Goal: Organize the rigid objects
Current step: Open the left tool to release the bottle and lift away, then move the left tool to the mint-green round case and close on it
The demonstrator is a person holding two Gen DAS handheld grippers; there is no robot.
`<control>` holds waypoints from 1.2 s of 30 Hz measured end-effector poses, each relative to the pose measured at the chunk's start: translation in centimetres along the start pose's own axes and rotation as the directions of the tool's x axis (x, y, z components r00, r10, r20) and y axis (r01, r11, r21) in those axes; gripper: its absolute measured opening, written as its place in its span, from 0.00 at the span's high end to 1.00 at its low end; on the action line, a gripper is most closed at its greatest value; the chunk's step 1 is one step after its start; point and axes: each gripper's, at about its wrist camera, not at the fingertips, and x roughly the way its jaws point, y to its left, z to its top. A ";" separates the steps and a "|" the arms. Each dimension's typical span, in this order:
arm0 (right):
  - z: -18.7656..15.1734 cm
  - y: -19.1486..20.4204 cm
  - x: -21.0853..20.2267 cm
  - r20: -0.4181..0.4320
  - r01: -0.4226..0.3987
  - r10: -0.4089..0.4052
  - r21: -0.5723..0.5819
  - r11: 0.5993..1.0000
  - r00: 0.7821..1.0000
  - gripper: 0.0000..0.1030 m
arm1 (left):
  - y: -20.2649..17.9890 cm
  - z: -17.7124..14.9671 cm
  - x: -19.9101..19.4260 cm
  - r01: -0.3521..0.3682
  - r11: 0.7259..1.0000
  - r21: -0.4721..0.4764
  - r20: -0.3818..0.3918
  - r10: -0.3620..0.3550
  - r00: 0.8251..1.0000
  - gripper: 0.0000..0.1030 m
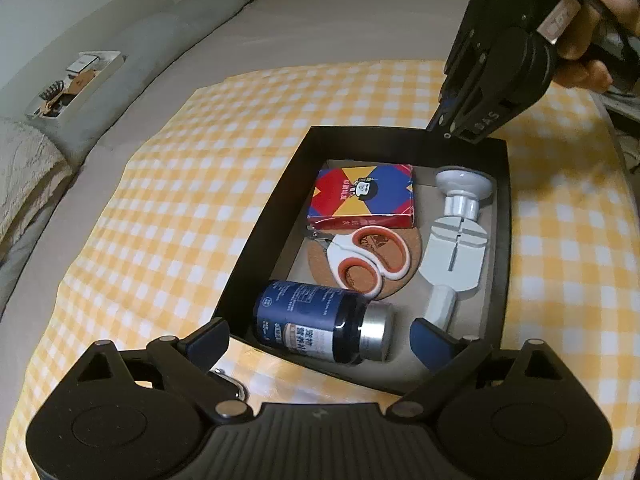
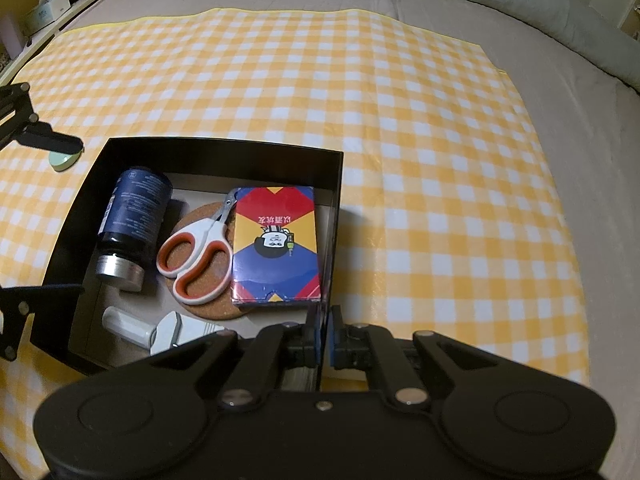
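Lying on a yellow checked cloth (image 2: pixel 400 120) over the bed, the black box (image 1: pixel 260 236) holds the sorted things. A dark blue bottle (image 1: pixel 316 326) with a silver cap rests on its side at one end. Beside it, orange-and-white scissors (image 1: pixel 368 262) lie closed on a round cork coaster (image 2: pixel 208 276). A red, blue and yellow card pack (image 1: pixel 362 196) lies flat, just touching the scissors' tip. A white plastic tool (image 1: pixel 456 240) runs along the opposite wall.

The right gripper (image 2: pixel 325 344) is pressed together on the box's wall near a corner. The left gripper (image 1: pixel 320 342) hangs over the bottle end, spread wide, nothing touching its fingers (image 1: pixel 434 342).

Outside the box, a pale green oval thing (image 2: pixel 64 160) sits on the cloth, half under a left finger. A grey bolster (image 1: pixel 180 40) and a white tray (image 1: pixel 76 84) lie well apart.
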 end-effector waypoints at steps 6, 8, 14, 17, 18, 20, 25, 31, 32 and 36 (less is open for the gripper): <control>0.1 0.1 0.0 -0.002 0.004 -0.004 -0.005 1.000 1.000 0.96 | -0.2 -0.1 -1.1 0.009 0.999 -0.050 0.022 -0.008 1.000 0.04; 0.0 0.1 0.0 -0.002 0.005 -0.005 -0.005 1.000 1.000 0.96 | -0.1 -0.2 -1.7 0.012 0.997 -0.073 0.035 -0.010 0.999 0.03; 0.1 0.2 0.0 -0.003 0.007 -0.007 -0.008 1.000 1.000 0.96 | 0.0 -0.2 -3.4 0.010 0.990 -0.144 0.074 0.001 0.997 0.03; 0.1 0.2 0.0 -0.003 0.008 -0.008 -0.008 1.000 1.000 0.96 | 0.3 -0.2 -4.5 0.009 0.977 -0.214 0.106 0.014 0.994 0.02; 0.1 0.2 0.0 -0.003 0.008 -0.008 -0.008 1.000 1.000 0.96 | 0.5 -0.2 -4.9 0.009 0.970 -0.244 0.116 0.020 0.993 0.02; 0.1 0.1 0.0 -0.004 0.010 -0.010 -0.009 1.000 1.000 0.96 | 0.9 -0.4 -5.7 0.009 0.950 -0.311 0.139 0.036 0.990 0.02; 0.1 0.2 0.0 -0.005 0.012 -0.012 -0.012 1.000 1.000 0.95 | 2.1 -1.3 -7.3 0.015 0.885 -0.465 0.183 0.080 0.980 0.00; 0.1 0.2 0.0 -0.007 0.016 -0.016 -0.016 1.000 1.000 0.95 | 3.6 -2.7 -8.8 -0.011 0.801 -0.599 0.198 0.162 0.967 0.00; 0.2 0.3 0.1 -0.007 0.017 -0.017 -0.017 1.000 1.000 0.95 | 3.9 -3.0 -8.9 -0.022 0.788 -0.615 0.194 0.179 0.965 0.00; 0.1 0.4 0.0 -0.005 0.018 -0.018 -0.018 1.000 1.000 0.95 | 5.1 -4.3 -9.7 -0.057 0.739 -0.672 0.176 0.234 0.956 0.00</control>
